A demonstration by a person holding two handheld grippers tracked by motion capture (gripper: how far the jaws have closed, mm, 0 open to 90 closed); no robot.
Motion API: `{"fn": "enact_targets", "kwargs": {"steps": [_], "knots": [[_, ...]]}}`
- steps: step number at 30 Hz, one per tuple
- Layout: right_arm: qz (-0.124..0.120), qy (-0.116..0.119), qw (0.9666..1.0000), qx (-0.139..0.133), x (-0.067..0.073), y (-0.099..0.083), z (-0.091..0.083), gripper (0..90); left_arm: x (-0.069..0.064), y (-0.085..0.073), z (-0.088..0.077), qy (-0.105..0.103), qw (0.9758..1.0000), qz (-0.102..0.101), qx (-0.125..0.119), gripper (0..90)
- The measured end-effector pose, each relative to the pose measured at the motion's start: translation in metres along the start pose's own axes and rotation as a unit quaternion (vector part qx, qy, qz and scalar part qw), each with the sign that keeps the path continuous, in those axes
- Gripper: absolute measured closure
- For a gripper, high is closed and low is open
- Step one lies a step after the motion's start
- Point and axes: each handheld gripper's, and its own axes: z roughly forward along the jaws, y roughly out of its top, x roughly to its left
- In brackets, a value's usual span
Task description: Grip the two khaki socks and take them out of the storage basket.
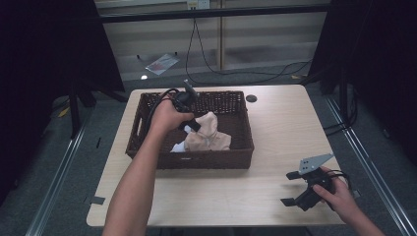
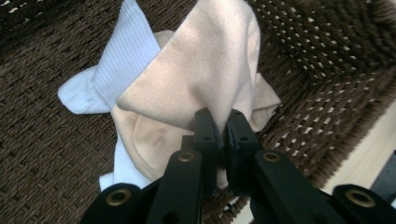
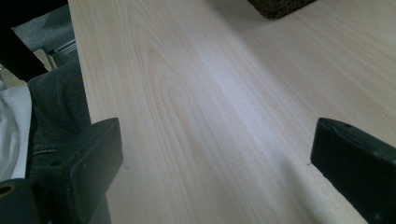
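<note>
**Over the basket: left jaws pinched on beige cloth, right jaws wide over bare table**

Inside the wicker basket [image 1: 147, 147], seen from the high view: left gripper [image 1: 193, 125] clamped on a beige cloth [image 1: 211, 133], cloth pulled up into a peak above the basket floor, lower part bunched toward the basket's front wall. White cloth [image 1: 178, 146] just beside the beige one, on its left, low in the basket. Left hand [image 1: 167, 115] over the basket's middle, cable looping up from the gripper. Well right of the basket and nearer the front table [image 1: 275, 128] edge: right gripper [image 1: 293, 188] with jaws spread wide, nothing between them, grey three-cornered plate on top, right hand [image 1: 339, 196] behind it.

Left gripper view: jaws pressed together on a fold of the beige cloth [image 2: 205, 70], fabric draped tent-like from the pinch. White cloth [image 2: 121, 65] tucked under and behind the beige one, touching it, both against the brown basket [image 2: 42, 154] weave. Basket wall at right, pale table beyond it.

Right gripper view: jaws far apart, bare pale table [image 3: 210, 116] between them, basket corner [image 3: 278, 7] at the top edge, well apart from the jaws.
</note>
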Motion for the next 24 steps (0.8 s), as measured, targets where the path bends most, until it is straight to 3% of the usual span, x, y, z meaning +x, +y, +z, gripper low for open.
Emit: {"fn": "enact_targets", "kwargs": {"steps": [13,24], "knots": [[0.003,-0.001,1.0000,0.004,0.001,0.000,0.000,2.3,-0.010,0.000,-0.025,-0.025,0.9997,0.004,0.004,84.9],[0.002,-0.001,1.0000,0.003,0.000,0.000,0.001,2.3,-0.023,-0.001,-0.045,-0.032,0.9993,0.014,0.013,84.9]]}}
